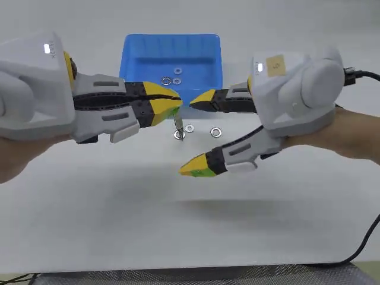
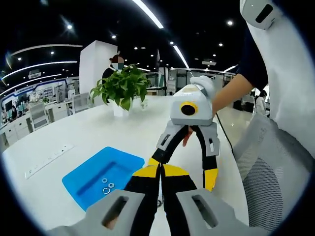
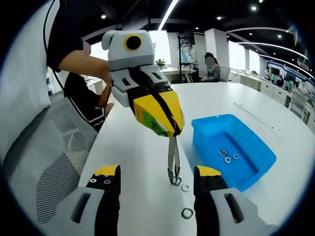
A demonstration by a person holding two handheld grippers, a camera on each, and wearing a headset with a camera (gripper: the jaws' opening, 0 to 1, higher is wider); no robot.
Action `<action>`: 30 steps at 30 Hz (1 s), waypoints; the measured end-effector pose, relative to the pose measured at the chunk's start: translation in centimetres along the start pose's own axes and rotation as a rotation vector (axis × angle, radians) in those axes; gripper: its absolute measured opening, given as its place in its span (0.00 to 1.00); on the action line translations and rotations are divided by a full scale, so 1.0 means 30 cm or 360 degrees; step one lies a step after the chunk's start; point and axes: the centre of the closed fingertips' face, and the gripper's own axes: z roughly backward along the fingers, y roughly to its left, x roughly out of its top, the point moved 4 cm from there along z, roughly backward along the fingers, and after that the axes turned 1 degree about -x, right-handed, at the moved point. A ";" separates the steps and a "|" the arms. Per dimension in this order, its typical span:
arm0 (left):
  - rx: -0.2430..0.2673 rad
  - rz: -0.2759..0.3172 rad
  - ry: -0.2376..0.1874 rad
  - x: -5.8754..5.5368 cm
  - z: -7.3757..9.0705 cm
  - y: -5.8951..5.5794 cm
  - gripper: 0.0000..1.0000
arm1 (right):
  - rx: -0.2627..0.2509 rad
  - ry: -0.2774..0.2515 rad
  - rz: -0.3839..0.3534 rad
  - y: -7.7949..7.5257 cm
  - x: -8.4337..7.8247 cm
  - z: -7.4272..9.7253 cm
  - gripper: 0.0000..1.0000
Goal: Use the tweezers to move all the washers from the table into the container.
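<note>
Pickup in hand. Left gripper clenches tweezers, tips on a washer on the table, near the container. Right gripper stands released. Next move likely calls for a firm pinch, then a lift over the rim.

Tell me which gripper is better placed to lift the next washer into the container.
Left. The left gripper is shut on the tweezers, whose tips sit at a washer on the table. The right gripper is open and holds nothing.
</note>
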 end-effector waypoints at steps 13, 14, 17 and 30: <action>-0.0017 0.0007 0.0010 0.001 -0.004 -0.017 0.04 | 0.0038 0.0070 0.0040 -0.030 -0.006 -0.037 0.27; -0.0017 0.0011 0.0012 0.001 -0.004 -0.016 0.04 | 0.0035 0.0076 0.0040 -0.035 -0.009 -0.035 0.27; -0.0023 0.0011 0.0020 0.001 -0.006 -0.017 0.04 | 0.0032 0.0094 0.0063 -0.041 -0.015 -0.033 0.24; -0.0030 0.0040 0.0036 -0.003 -0.006 -0.018 0.04 | 0.0000 0.0143 0.0181 -0.056 -0.020 -0.037 0.12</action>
